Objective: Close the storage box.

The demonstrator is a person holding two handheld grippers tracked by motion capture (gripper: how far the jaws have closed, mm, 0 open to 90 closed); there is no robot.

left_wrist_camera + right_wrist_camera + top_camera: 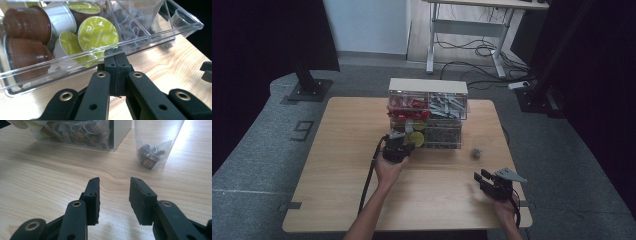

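A clear drawer organiser (pixel 428 86) stands at the back middle of the wooden table (pixel 342 190). Its lower left drawer (pixel 62 66) is pulled out and holds brown capsules (pixel 25 25) and green-lidded capsules (pixel 97 32). My left gripper (pixel 398 136) (pixel 115 53) is shut with nothing between its jaws, and its tips rest against the drawer's clear front wall. My right gripper (pixel 480 178) (pixel 113 182) stands open low over the table at the front right, holding nothing. Ahead of it is a clear cup (pixel 156 145) (pixel 476 153) with a tea bag inside.
The organiser's upper drawers hold red items (pixel 407 107) and grey sachets (pixel 447 106). The lower right compartment (pixel 75 135) holds bagged tea. Bare tabletop lies left of the organiser and between the two hands. A desk frame with cables (pixel 472 47) stands on the floor beyond.
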